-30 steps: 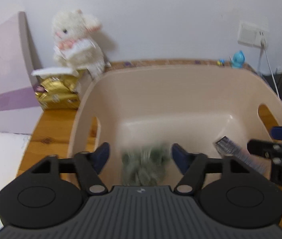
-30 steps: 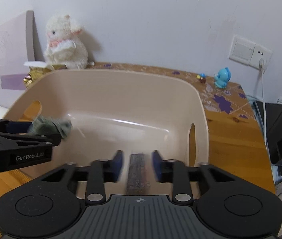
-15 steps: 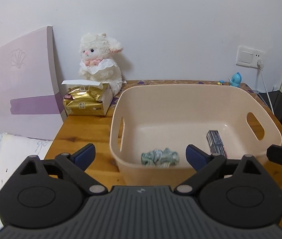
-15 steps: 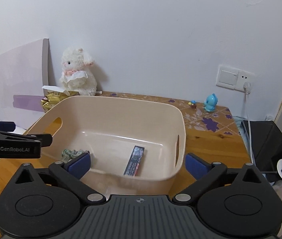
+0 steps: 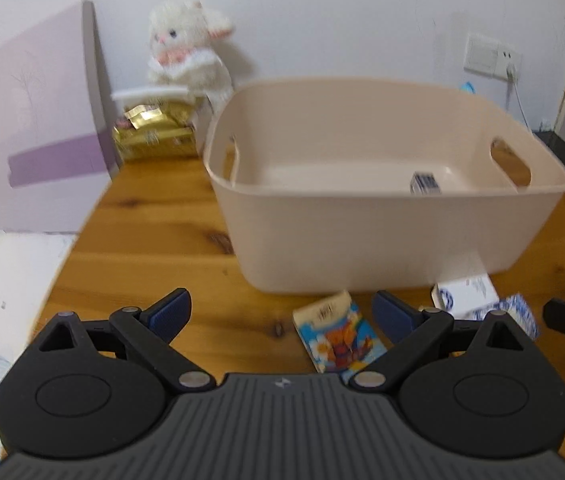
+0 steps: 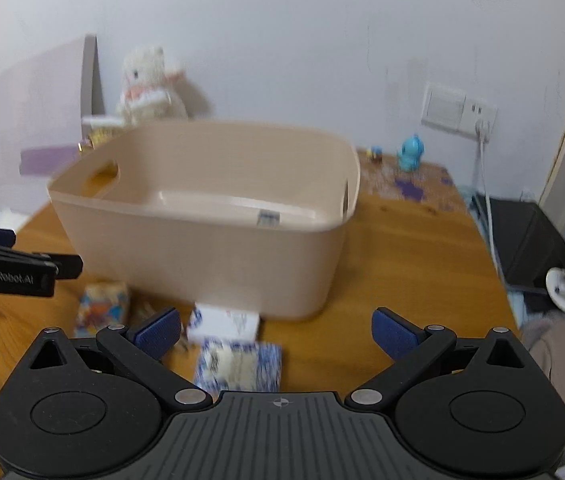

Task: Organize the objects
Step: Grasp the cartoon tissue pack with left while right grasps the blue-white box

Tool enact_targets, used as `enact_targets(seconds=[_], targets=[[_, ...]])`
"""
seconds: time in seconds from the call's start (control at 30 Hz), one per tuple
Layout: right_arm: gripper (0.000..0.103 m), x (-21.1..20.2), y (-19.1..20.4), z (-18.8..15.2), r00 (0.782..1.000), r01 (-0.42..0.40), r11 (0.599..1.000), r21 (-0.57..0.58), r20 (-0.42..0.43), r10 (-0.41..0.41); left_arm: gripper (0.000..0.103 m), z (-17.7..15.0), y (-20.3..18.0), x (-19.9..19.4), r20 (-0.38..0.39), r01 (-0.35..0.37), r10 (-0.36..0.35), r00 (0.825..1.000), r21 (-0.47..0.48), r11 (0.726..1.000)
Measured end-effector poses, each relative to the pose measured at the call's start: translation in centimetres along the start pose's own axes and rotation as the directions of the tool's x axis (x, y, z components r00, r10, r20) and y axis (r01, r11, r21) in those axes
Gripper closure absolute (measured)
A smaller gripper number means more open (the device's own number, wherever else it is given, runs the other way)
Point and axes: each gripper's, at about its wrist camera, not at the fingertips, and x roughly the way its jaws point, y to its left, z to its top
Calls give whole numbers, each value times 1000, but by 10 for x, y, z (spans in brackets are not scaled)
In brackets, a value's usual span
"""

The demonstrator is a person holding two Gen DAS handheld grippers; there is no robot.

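Now both grippers hover empty, jaws spread, at the near edge of the wooden table (image 5: 154, 232). Left gripper (image 5: 280, 314) sits over the colourful cartoon-print packet (image 5: 336, 336): centre it, then close. Right gripper (image 6: 276, 332) is above the blue-white patterned pack (image 6: 238, 364), with the white box (image 6: 222, 322) just beyond. Take one at a time, lift over the near wall of the beige plastic bin (image 5: 362, 236). Dark box (image 5: 424, 182) is already inside.
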Motion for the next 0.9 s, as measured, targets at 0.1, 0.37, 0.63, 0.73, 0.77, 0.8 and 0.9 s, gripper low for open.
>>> enact_targets(seconds=[0.1, 0.37, 0.63, 0.73, 0.77, 0.8, 0.9], targets=[[0, 16, 1, -11, 999, -2, 1000, -13, -39, 1, 5, -9, -4, 14, -31, 11, -11, 999, 7, 1000], [0, 45, 5, -28, 993, -19, 1000, -19, -113, 17, 5, -18, -9, 39, -77, 23, -25, 997, -23, 999], [0, 59, 8, -29, 990, -62, 998, 23, -127, 65, 5, -19, -15, 54, -115, 48, -54, 992, -52, 997], [0, 62, 14, -30, 990, -54, 998, 17, -131, 55, 5, -21, -16, 58, -122, 34, -40, 992, -48, 998], [0, 63, 15, -31, 989, -54, 998, 14, -134, 56, 5, -22, -16, 59, -119, 30, -35, 992, -43, 999], [0, 64, 16, -32, 989, -60, 998, 14, -137, 62, 6, -22, -16, 58, -116, 33, -38, 992, -44, 998], [0, 67, 20, -34, 989, -44, 999, 5, -141, 44, 9, -22, -14, 57, -115, 33, -38, 993, -44, 998]])
